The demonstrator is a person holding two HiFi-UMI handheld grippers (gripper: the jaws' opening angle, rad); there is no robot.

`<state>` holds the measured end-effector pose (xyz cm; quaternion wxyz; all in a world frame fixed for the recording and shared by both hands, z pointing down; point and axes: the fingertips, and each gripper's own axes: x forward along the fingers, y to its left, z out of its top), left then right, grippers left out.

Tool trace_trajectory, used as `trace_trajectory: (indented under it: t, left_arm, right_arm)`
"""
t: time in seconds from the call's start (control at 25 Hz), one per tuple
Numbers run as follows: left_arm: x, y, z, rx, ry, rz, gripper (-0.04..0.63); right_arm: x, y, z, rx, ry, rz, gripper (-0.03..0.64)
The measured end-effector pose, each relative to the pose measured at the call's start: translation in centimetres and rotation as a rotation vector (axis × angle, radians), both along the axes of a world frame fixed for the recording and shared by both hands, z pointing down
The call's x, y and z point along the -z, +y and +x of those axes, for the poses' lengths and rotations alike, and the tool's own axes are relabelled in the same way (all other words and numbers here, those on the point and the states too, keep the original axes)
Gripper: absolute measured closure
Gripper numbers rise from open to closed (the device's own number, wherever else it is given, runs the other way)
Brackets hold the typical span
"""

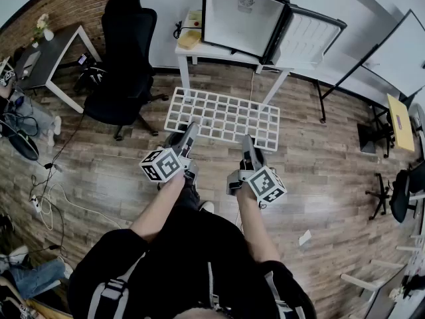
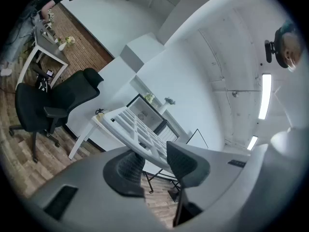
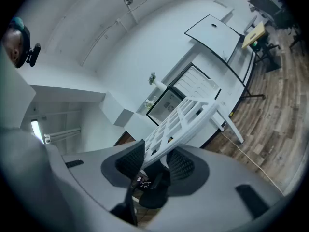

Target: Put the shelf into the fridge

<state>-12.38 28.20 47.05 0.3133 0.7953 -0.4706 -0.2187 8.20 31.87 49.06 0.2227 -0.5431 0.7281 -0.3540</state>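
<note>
Room: wood-plank floor (image 1: 99, 171), white wall behind, brick wall at the far left.
Shelf: one white grid shelf (image 1: 226, 115), held level in the air above the floor, just in front of the white table and below the fridge opening.
Left tool: one left tool (image 1: 189, 130), jaws clamped on the left part of the shelf's near edge, one pad on each face.
Right tool: one right tool (image 1: 248, 141), jaws clamped the same way on the right part of that edge.
Fridge: one small black-cased fridge (image 1: 242, 18), white inside, standing on the table.
Door: one fridge door (image 1: 309, 35), swung open to the right.
Table: one white table (image 1: 184, 53) under the fridge.
Chair: one black office chair (image 1: 126, 52), left of the table.
</note>
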Motion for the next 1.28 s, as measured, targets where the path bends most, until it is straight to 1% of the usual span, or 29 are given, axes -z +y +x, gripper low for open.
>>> trace_trajectory:
  t: [0.24,0.52,0.72,0.84,1.28]
  left_arm:
    - [-0.2,-0.2,0.1,0.002,0.003,-0.001,0.445]
    - [0.1,-0.2,0.1,0.014,-0.004,-0.001,0.445]
    - [0.1,-0.2,0.0,0.023,-0.010,0.003,0.445]
    - [-0.2,-0.5,0.1,0.024,-0.005,0.000,0.445]
    - [-0.9,-8.4,1.2,-0.012,0.000,-0.030,0.445]
  right_arm:
    - [0.1,-0.2,0.1,0.008,0.004,0.009,0.463]
    - [-0.3,-0.2,0.1,0.029,-0.024,-0.006,0.464]
    - [0.5,-0.4,0.1,0.027,-0.006,0.009,0.465]
    - [-0.1,-0.6,0.2,0.031,-0.014,-0.002,0.465]
    - [-0.5,-7.8,1.3,0.000,-0.014,-0.032,0.466]
